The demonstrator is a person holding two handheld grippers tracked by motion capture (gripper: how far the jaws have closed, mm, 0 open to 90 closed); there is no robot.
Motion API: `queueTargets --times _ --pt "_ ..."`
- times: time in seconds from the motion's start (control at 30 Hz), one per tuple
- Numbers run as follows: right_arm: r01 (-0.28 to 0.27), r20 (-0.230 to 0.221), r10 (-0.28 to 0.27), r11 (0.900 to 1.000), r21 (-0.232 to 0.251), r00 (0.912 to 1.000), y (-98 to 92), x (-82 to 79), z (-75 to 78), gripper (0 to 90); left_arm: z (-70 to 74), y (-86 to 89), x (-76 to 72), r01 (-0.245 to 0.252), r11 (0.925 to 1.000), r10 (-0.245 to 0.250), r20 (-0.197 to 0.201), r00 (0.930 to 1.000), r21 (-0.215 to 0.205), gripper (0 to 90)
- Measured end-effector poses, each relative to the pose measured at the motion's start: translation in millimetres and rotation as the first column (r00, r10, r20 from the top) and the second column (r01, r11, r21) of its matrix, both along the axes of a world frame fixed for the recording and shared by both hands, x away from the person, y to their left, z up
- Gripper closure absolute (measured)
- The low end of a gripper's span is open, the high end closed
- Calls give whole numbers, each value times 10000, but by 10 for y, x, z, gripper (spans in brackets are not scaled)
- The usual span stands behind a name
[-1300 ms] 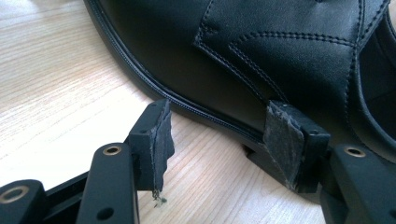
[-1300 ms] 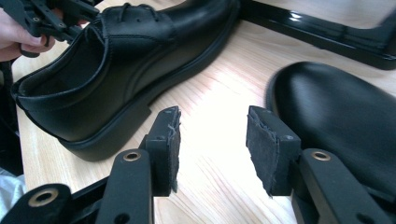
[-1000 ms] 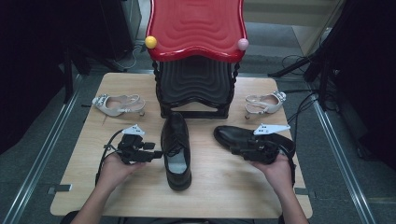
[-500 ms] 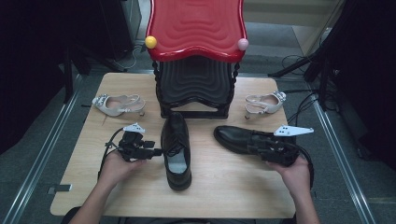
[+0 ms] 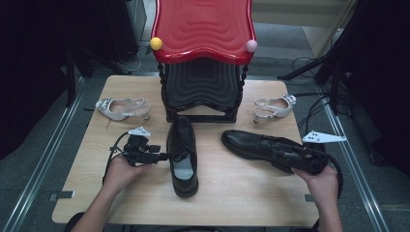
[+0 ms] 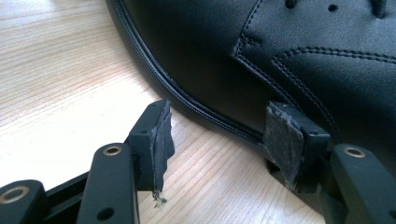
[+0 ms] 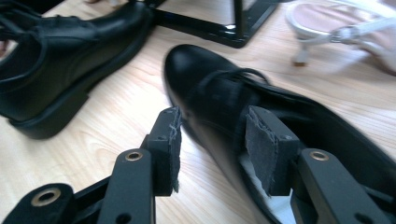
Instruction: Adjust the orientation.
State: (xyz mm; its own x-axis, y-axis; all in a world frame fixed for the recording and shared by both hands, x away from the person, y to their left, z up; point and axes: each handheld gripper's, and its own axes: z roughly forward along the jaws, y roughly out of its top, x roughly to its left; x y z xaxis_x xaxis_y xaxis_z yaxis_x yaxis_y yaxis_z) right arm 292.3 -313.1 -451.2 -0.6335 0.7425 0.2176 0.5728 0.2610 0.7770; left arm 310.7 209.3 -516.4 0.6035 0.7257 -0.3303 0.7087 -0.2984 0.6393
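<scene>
Two unbranded black shoes on a table: left gripper [image 5: 162, 156] gapes empty beside one [image 5: 182, 154]; right gripper [image 7: 212, 140], wide open, straddles the other's [image 5: 270, 150] side wall.

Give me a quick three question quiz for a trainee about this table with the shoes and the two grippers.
1. True or false: the black shoe by the left gripper lies on its side.
2. How many pale sandals are on the table?
3. Where is one jaw of the right gripper? A in the other black shoe's opening, B on the red stool, C around a sandal.

Key: 1 false, upright. 2 two. 3 A.
</scene>
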Motion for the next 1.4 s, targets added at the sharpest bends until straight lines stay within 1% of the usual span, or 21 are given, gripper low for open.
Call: queueTargets --times 0.03,0.1,0.23,0.3,0.4,0.5,0.57,0.6,0.63,0.77,0.83,0.93,0.97,1.03,1.07,1.2,1.4 --pt "89 19 -89 10000 -18 10000 -31 -2 2 572 -1 -1 1 -14 10000 14 3 10000 -19 419" --pt "188 -113 -188 9998 19 9998 -68 6 -20 572 -1 0 3 -18 10000 18 5 10000 -15 418" --pt "228 -412 -244 9990 -391 9989 -88 63 -153 571 7 -1 -5 -8 10000 8 42 10000 100 418" --pt "174 -610 -191 9994 -285 9980 -78 93 -212 572 9 -1 -10 -6 9999 5 61 10000 109 417" --pt "-52 -809 21 9993 -383 9967 0 143 -264 574 22 4 -25 13 9999 -14 81 10000 129 414" --pt "-353 -952 327 9990 -260 9949 109 196 -278 585 34 13 -36 -11 9999 9 108 9999 151 409" --pt "-509 -990 464 9978 -434 9940 184 225 -297 579 41 25 -42 0 9998 -2 101 9999 187 408" --pt "-490 -1011 430 9972 -572 9939 208 228 -302 580 40 28 -48 -10 9998 8 93 10000 175 408" --pt "-468 -1062 403 9971 -595 9935 218 230 -302 583 38 31 -53 -31 9998 29 108 9999 212 408" --pt "-268 -1369 228 9993 -274 9903 207 264 -319 660 32 48 -63 -67 9995 65 95 9999 312 407" --pt "-373 -1514 337 9991 -209 9879 224 289 -342 684 38 59 -71 -42 9993 39 89 10000 363 406" --pt "-366 -1517 323 9990 -254 9879 239 296 -324 734 44 66 -82 -96 9992 92 107 9999 383 406" --pt "-395 -1584 364 9991 -165 9867 245 296 -314 763 45 73 -85 -76 9994 73 103 9999 352 405" --pt "-340 -1899 342 9994 44 9812 270 293 -285 809 49 79 -91 -100 9994 97 107 9999 345 404" --pt "-305 -1962 312 9995 68 9801 290 291 -270 818 48 84 -99 -138 9994 134 140 9998 327 404" --pt "-110 -1860 103 9999 -26 9825 363 283 -219 824 47 110 -115 -179 9993 174 156 9997 320 404" --pt "-71 -1740 119 9996 281 9847 434 305 -169 823 55 146 -149 -312 9992 306 214 9993 266 404"
